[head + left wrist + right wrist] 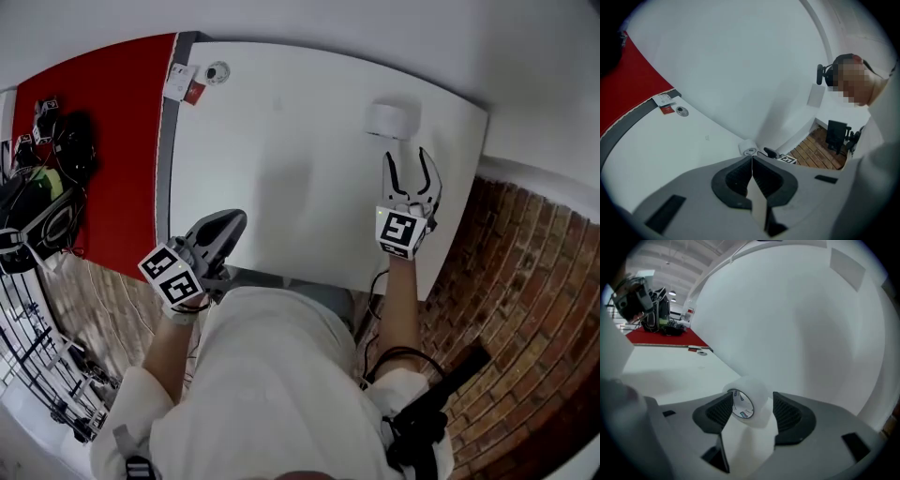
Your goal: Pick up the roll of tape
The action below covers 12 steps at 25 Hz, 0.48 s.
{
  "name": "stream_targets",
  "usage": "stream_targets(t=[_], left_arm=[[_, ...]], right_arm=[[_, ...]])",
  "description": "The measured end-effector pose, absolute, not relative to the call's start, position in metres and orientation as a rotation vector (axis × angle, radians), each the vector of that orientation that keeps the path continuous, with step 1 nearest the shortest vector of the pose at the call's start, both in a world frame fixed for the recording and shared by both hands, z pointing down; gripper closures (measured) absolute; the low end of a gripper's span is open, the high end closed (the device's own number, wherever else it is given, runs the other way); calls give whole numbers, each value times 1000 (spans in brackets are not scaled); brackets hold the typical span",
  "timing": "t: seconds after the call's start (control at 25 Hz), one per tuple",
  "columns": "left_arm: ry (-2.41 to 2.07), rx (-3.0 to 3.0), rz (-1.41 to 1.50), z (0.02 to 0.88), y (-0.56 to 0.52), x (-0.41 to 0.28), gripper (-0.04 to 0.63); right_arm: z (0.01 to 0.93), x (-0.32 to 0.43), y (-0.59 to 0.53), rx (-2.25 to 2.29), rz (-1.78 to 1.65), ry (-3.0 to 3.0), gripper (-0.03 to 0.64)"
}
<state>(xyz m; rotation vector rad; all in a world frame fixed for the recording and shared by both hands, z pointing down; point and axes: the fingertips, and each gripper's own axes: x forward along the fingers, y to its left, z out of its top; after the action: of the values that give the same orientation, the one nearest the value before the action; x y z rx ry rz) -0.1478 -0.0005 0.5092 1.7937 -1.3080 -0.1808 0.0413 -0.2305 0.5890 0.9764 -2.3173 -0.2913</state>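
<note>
**As the right gripper (405, 154) faced the tape, the left gripper (228, 225) stayed out of it**

Though both tools were over the broad white desk (281, 150), only the right one was near the roll of pale, translucent white tape (391, 120). That roll sat close to the desk's far right corner, a short way in from the far edge. The right gripper (749, 412) pointed straight at it from the near side with its two dark, ribbed jaws spread wide and nothing between them. From above, the roll lay just past the jaw tips, apart from both. Along the jaws, the tape (750, 402) lined up with the gap, its printed inner core turned towards the left-hand jaw.

The left gripper (752, 177) hung at the desk's near edge, towards the left side, its grey jaws pressed together along one thin seam and holding nothing. Near the far left corner lay a small round disc (217, 72) and a white-and-red card (183, 82). Beyond the left edge ran a red surface (103, 122), and past the right edge the brick-patterned floor (525, 281) showed.
</note>
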Motion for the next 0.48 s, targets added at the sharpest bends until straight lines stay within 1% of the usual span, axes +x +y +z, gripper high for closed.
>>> stream_targets(t=[0.16,0.48], left_arm=[[-1322,1747,-171,525,1,-141,586],[-1292,1675,-178,554,6,-115,586]], right_arm=[[612,35,-243,956,-499,-2212,362],[632,14,-268,971,-755,-2133,356]])
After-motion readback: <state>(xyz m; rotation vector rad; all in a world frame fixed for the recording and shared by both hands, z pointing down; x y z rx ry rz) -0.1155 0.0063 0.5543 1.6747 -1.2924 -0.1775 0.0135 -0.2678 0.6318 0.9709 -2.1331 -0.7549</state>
